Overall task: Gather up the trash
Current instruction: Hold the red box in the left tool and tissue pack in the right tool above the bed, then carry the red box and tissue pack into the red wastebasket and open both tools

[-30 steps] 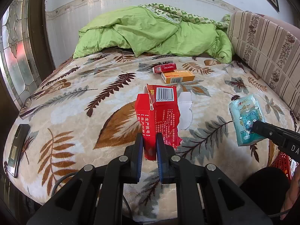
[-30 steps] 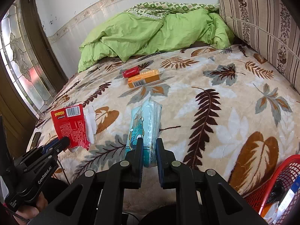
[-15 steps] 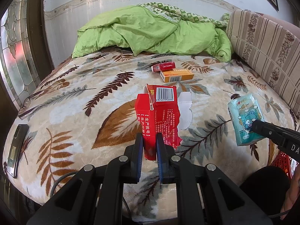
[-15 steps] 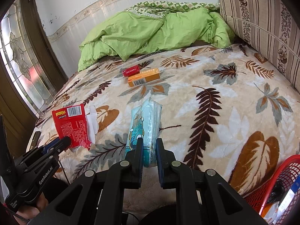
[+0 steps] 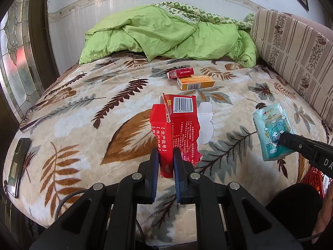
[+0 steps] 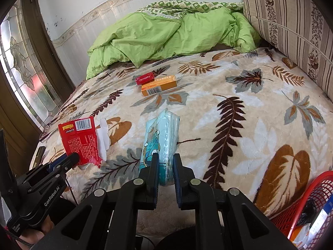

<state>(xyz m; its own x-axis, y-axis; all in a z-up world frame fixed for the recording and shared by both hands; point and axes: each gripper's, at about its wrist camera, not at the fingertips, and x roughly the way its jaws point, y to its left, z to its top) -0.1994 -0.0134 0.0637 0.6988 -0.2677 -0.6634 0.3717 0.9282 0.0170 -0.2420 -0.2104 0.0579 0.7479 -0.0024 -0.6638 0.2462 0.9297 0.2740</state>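
My left gripper (image 5: 166,158) is shut on a torn red carton (image 5: 177,129) with a barcode and holds it upright over the bed's front edge. It also shows in the right wrist view (image 6: 80,139). My right gripper (image 6: 166,162) is shut on a teal tissue packet (image 6: 162,137) with a cartoon print, seen in the left wrist view (image 5: 272,131) too. Farther back on the leaf-patterned blanket (image 5: 87,112) lie a small red cigarette pack (image 5: 181,73) and an orange box (image 5: 195,82).
A red mesh basket (image 6: 308,210) holding trash stands at the lower right beside the bed. A green quilt (image 5: 166,35) is piled at the back, a striped headboard (image 5: 295,48) on the right. A dark phone (image 5: 17,166) lies at the bed's left edge.
Both grippers keep their hold; the views have shifted only slightly, with the bed items sitting a little lower and farther in the frames.
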